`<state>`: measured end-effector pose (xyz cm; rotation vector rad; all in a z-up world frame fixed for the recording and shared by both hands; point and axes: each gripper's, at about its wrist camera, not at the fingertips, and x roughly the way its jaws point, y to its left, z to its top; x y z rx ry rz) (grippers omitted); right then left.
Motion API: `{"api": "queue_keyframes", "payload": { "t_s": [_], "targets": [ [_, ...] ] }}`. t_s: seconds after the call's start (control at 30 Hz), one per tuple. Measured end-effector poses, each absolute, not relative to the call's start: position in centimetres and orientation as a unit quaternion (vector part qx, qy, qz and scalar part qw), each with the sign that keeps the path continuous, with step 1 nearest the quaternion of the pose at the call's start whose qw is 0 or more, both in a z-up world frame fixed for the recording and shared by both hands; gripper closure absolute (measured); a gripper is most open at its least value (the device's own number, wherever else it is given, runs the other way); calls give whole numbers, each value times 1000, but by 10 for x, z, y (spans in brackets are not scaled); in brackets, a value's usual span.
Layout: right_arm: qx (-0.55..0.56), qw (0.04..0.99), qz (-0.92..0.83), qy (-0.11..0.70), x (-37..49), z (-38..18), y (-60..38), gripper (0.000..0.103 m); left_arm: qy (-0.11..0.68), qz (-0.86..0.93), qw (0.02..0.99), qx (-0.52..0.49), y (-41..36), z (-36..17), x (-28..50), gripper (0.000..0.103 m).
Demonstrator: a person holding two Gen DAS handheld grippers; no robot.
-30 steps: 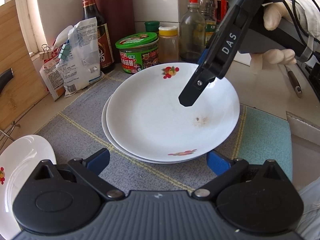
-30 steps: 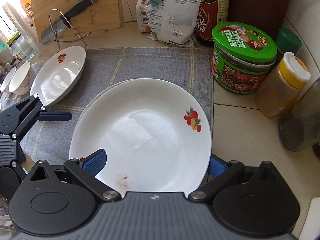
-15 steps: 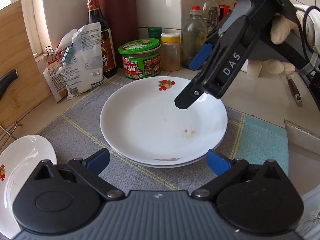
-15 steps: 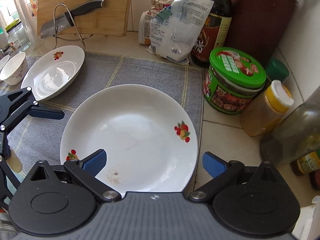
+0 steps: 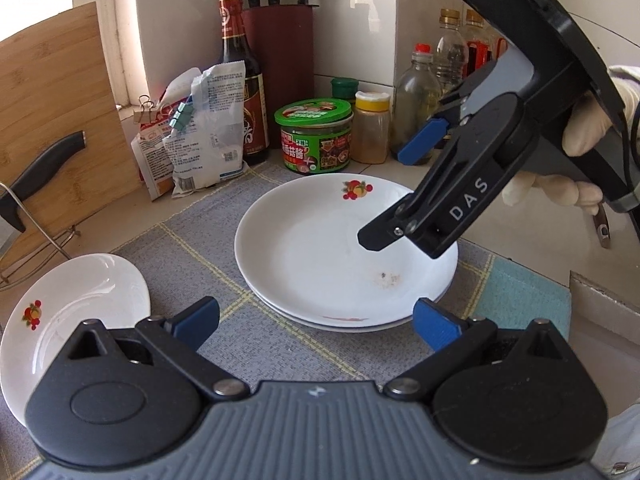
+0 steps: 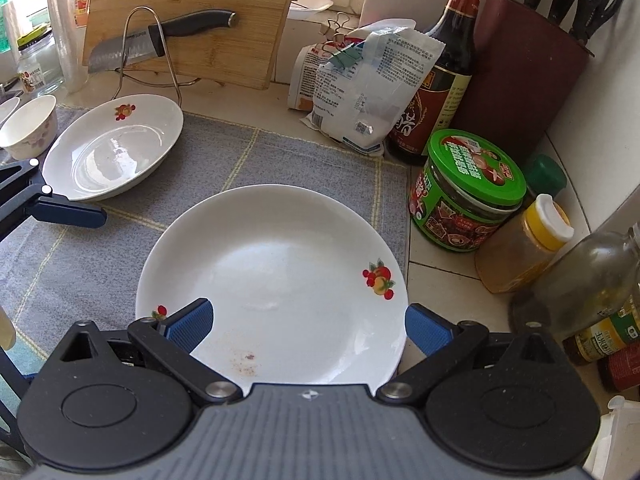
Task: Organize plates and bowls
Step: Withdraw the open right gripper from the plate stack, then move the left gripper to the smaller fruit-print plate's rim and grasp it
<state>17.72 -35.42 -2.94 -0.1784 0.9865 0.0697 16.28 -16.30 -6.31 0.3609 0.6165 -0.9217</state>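
Note:
Two white plates with a fruit print lie stacked (image 5: 320,248) on a grey mat; the top plate (image 6: 280,264) has a small brown stain. My right gripper (image 6: 308,324) hovers open above the stack's near edge with nothing between its fingers, and in the left wrist view the right gripper (image 5: 400,188) hangs over the stack's right side. My left gripper (image 5: 316,320) is open just short of the stack and holds nothing. A third, deeper plate (image 5: 80,312) sits alone on the mat's left part, where one left fingertip (image 6: 68,210) shows beside that plate (image 6: 116,148). A small white bowl (image 6: 30,124) stands further left.
A green-lidded jar (image 6: 468,188), a yellow-capped jar (image 6: 524,248), bottles, a dark sauce bottle (image 5: 240,80), a knife block (image 6: 524,64) and clipped bags (image 6: 360,84) crowd the back wall. A cutting board with a knife on a wire rack (image 6: 160,36) stands at the back. A teal cloth (image 5: 520,300) lies right of the mat.
The top plate has settled squarely onto the lower one. Both grippers have drawn back and upward from the stack, so it looks smaller and further away.

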Motion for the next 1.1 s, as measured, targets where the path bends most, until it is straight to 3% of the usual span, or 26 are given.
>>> {"api": "queue_keyframes", "payload": {
  "t_s": [0.67, 1.1],
  "targets": [
    [-52, 909, 72, 407, 151, -9, -277, 0, 293, -328, 892, 105, -62, -40, 152, 1],
    [-56, 902, 98, 416, 176, -42, -191, 0, 299, -251, 915, 98, 6, -30, 189, 1]
  ]
}}
